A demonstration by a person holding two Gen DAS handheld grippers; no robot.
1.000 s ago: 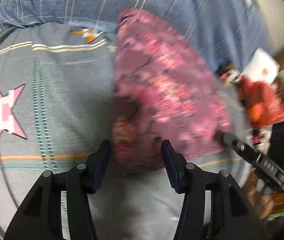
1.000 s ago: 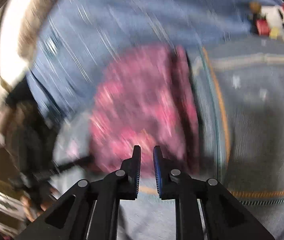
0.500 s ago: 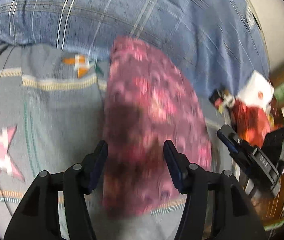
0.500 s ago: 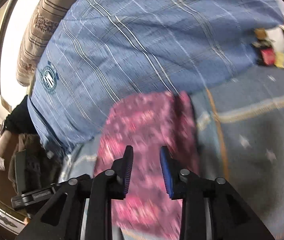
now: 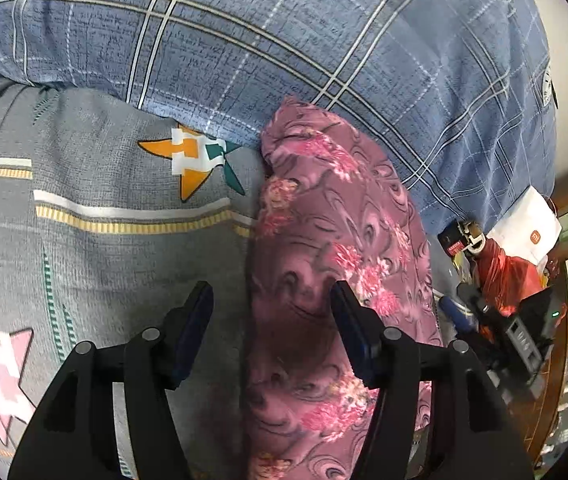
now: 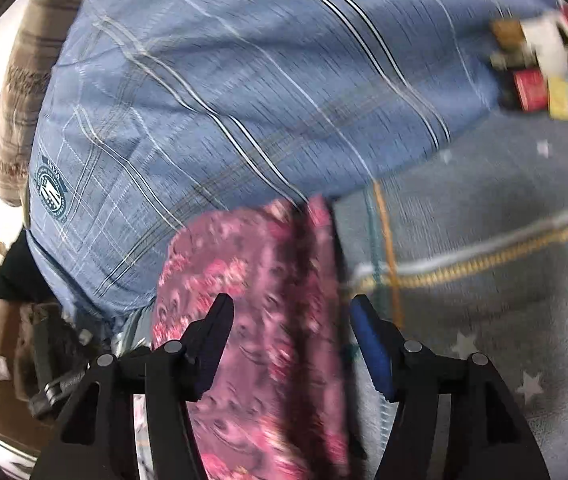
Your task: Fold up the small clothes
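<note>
Lying lengthwise on the grey patterned bedsheet point(image 5: 96, 256), the folded pink floral garment point(image 5: 335, 240) has its far end against the blue plaid pillow point(image 5: 284, 40). In the left wrist view the left gripper point(image 5: 270, 320) hangs over the garment's left edge with its jaws opening; the right finger is above the cloth, the left one above bare sheet, and neither pad presses on the fabric. In the right wrist view, which is blurred, the right gripper point(image 6: 291, 332) is over the same garment point(image 6: 260, 280), its jaws opening wide, cloth showing between them but not pinched. An orange and teal star print point(image 5: 196, 160) sits just left of the garment's far end. Assorted clutter point(image 5: 503, 272) lies off the bed's edge.
</note>
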